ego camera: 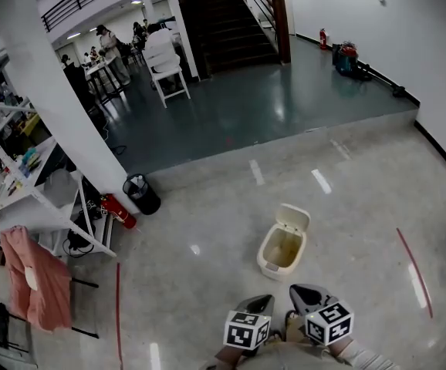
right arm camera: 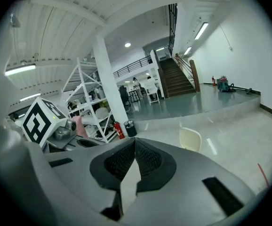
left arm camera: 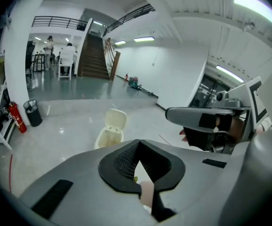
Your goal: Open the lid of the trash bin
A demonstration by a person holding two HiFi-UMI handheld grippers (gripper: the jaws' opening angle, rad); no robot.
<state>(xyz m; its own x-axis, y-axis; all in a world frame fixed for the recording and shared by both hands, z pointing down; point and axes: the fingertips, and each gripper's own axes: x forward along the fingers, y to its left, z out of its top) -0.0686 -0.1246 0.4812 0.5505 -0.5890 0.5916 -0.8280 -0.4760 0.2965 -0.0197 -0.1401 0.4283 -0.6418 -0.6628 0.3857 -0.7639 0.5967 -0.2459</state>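
A small cream trash bin (ego camera: 282,248) stands on the pale floor a short way ahead of me. Its lid (ego camera: 293,218) is tipped up and back, and the inside shows. Both grippers are low at the bottom of the head view, short of the bin and not touching it. The left gripper (ego camera: 258,304) is shut with nothing between its pads. Beside it, the right gripper (ego camera: 305,293) is also shut and empty. The left gripper view has the bin (left arm camera: 109,131) beyond the closed tips of that gripper (left arm camera: 138,144). In the right gripper view only the lid (right arm camera: 190,139) rises past the right gripper (right arm camera: 135,141).
A black round bin (ego camera: 142,193) and a red fire extinguisher (ego camera: 119,211) sit by the white pillar on the left. A white shelf rack (ego camera: 22,199) and a pink cloth (ego camera: 32,277) stand further left. A step (ego camera: 285,141) leads up to the dark floor.
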